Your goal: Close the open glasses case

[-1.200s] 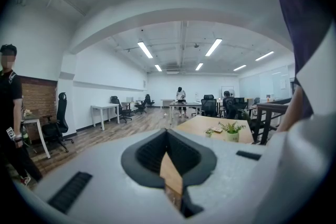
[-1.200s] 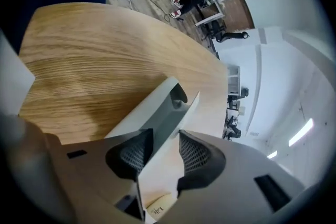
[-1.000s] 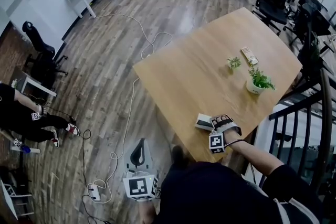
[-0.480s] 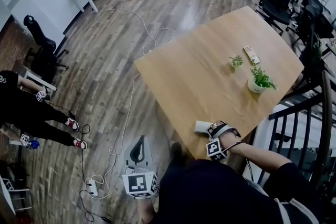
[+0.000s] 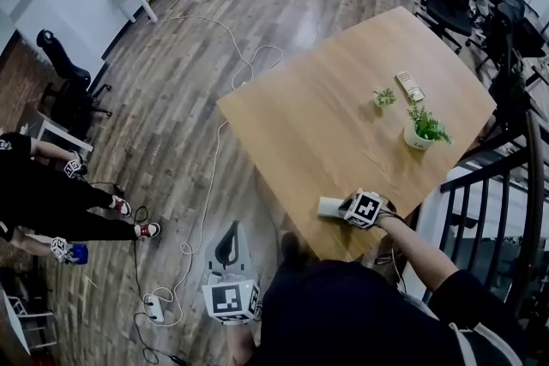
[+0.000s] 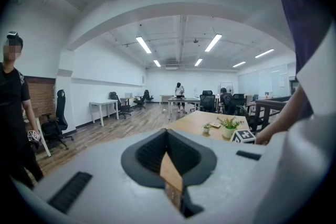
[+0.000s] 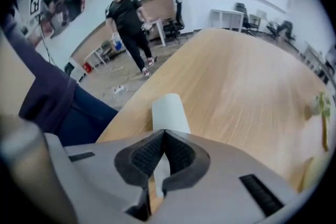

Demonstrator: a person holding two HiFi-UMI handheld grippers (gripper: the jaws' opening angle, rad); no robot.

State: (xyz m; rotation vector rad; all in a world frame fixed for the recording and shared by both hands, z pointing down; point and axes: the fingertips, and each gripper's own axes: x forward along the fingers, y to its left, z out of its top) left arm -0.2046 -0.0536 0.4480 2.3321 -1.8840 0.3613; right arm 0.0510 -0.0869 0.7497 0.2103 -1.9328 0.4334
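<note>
Now my right gripper (image 7: 164, 132) has just clenched its fingers together on nothing. The case (image 7: 169, 113) lies on the desk (image 7: 252, 81) right past their tips, by the desk's near edge: pale, smooth, rounded like a tube, on wood grain. My left gripper (image 6: 167, 134), off the desk, is clenched empty too.

Left gripper (image 5: 230, 234): held clear of the table (image 5: 343, 116), off to the left of its near corner, close in front of the body, pointing almost level.
Left jaws: tips together, nothing between them.
Right gripper (image 5: 347, 207): over the table's near edge, tipped steeply down, marker cube facing up.
Right jaws: have just been closing; the tips meet, nothing clamped between the pads.
Right forearm (image 5: 412, 249): bare, stretched from the body to the table's near edge.
</note>
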